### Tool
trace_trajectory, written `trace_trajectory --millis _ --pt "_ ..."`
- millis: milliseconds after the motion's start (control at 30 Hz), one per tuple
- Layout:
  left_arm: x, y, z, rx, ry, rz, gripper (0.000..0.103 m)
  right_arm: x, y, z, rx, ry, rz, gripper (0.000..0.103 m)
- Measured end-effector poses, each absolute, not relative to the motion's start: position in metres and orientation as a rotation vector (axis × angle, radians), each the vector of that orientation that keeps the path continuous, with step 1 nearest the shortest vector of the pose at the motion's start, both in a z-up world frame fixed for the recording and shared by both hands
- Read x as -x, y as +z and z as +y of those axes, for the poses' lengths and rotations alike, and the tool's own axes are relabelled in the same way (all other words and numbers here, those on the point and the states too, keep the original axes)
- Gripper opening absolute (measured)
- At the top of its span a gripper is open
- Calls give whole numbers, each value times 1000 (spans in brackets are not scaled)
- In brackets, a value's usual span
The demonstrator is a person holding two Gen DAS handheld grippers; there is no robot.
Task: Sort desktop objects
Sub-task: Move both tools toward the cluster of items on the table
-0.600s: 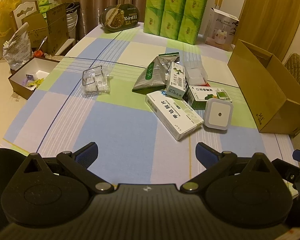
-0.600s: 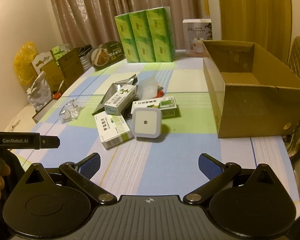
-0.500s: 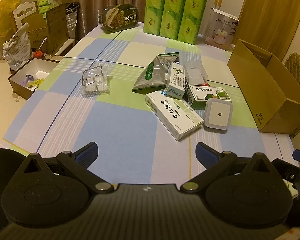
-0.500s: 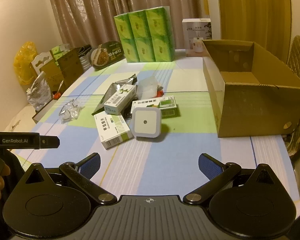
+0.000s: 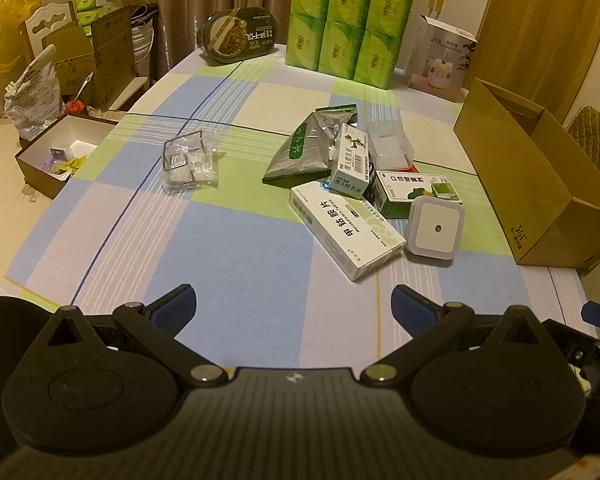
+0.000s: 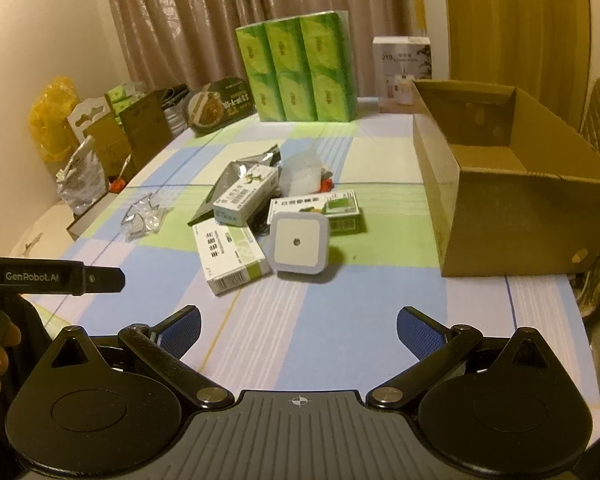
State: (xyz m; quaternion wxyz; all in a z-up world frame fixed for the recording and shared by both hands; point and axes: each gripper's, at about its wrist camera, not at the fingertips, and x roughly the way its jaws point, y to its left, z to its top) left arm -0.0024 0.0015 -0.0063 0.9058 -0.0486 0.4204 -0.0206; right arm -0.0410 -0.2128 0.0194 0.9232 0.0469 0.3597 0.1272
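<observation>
Both tongs spread wide, holding nothing, hovering over the near edge of the checked tablecloth. Left gripper low over a blue square; right gripper alongside it, blue pads apart above pale stripes.

Just ahead of the right gripper: a white square night light, tilted, leaning against a green-and-white medicine box behind it. Ahead and slightly right of the left gripper, ahead-left of the right: a long white tablet box lying flat, corner close beside the night light.

Further on, in the same heap — a smaller white box with a barcode resting on a silver foil pouch, and a clear plastic container just beyond the green-and-white box. Well apart to the left of the heap, ahead-left of the left gripper: a crumpled clear plastic packet.

To the right of both tongs, an open cardboard box — inside bare as far as visible.

Off the table's left edge, a small open brown box. At the far end: a stack of green tissue packs, a dark oval food tub to its left, a white humidifier carton to its right.
</observation>
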Motion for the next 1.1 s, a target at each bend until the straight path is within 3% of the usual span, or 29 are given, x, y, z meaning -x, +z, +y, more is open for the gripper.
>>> trace_trajectory --millis 1100 --pt "-21 -2 26 90 -31 828 102 3 19 -187 -86 308 709 101"
